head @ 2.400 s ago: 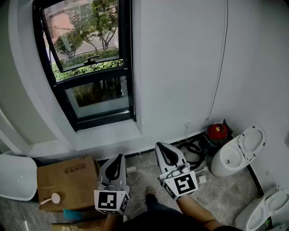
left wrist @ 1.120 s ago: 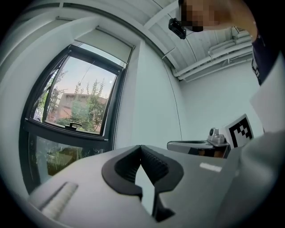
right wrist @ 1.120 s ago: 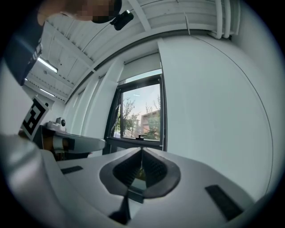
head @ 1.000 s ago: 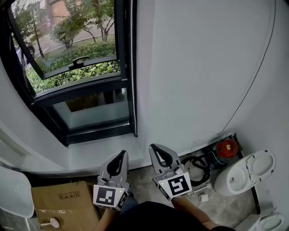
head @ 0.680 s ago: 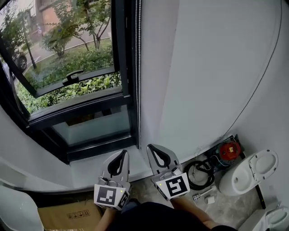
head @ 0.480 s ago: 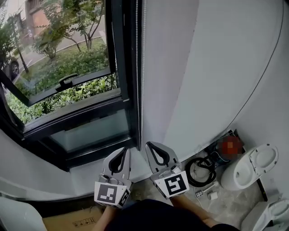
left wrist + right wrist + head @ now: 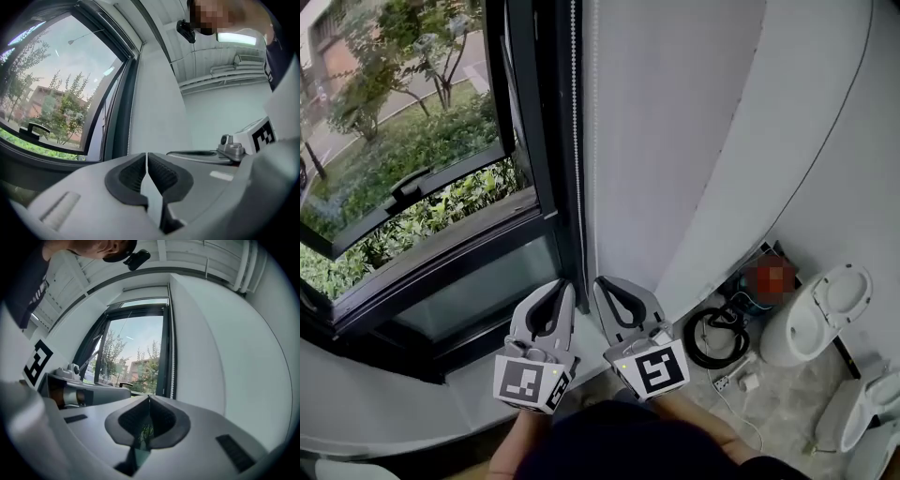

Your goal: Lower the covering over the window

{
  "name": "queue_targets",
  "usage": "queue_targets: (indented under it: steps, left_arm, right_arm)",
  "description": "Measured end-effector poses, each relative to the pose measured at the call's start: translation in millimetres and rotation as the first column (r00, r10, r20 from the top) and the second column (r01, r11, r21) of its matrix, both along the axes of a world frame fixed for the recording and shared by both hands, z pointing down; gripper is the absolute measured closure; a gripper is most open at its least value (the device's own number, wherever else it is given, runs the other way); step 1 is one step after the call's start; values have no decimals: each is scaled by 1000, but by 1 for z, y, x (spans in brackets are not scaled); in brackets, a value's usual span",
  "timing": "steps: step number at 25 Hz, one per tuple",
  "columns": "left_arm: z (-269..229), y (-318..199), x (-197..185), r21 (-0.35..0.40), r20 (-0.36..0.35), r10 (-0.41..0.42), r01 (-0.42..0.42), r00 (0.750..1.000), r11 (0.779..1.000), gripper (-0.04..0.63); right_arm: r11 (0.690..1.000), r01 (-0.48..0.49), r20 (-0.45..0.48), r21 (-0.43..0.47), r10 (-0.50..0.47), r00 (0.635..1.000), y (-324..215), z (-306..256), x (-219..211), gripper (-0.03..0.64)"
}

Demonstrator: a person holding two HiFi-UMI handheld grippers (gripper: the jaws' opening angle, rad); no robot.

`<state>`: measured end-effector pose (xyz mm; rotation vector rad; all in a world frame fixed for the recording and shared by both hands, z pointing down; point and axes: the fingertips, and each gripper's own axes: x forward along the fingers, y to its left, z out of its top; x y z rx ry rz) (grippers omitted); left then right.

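1. Ahead, and rising far above both tongs, hangs the bead chain (image 7: 574, 112). It is a thin vertical strand on the right edge of the dark window frame (image 7: 546, 141), where the frame meets the white wall (image 7: 675, 141).
2. The chain's long axis is plumb. From the head view its lower end comes down just beyond the tips, between the left tongs (image 7: 565, 286) and the right tongs (image 7: 600, 282).
3. Neither hand is plainly the nearer, as both tips sit near the chain but apart from it. The left gripper view shows it a little left of that tip and the right gripper view a little right of that one.
4. Both tongs are clenched on nothing, ribbed pads together, pointing roughly level towards the frame.
5. The covering is not over the glass (image 7: 412, 169), which shows trees and hedge beyond. I judge it sits rolled up above the opening, so lowering it means releasing one pair and pinching the chain.
6. Below the tongs runs a white sill (image 7: 384, 431).
7. To their right lie a stone floor (image 7: 769, 403), a coiled black cable (image 7: 712, 333) and a toilet (image 7: 811, 314).
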<state>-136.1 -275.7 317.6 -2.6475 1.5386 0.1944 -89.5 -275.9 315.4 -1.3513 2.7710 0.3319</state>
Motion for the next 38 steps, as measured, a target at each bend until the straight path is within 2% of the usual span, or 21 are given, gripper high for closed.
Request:
queue_targets:
  steps: [10, 14, 29, 38]
  left_arm:
    - [-10, -54, -10, -24, 3, 47, -46, 999, 999, 583]
    - [-12, -79, -10, -51, 6, 79, -78, 997, 996, 528]
    - [-5, -143, 15, -100, 20, 195, -192, 981, 976, 526]
    - [-1, -164, 26, -129, 35, 190, -184, 981, 974, 526]
  right_arm:
    - [999, -33, 34, -41, 34, 999, -32, -13, -15, 604]
    - [998, -50, 35, -48, 52, 998, -44, -20, -18, 603]
    - [996, -65, 57, -53, 68, 996, -58, -19, -18, 604]
    - [998, -55, 71, -23, 57, 996, -54, -26, -11, 603]
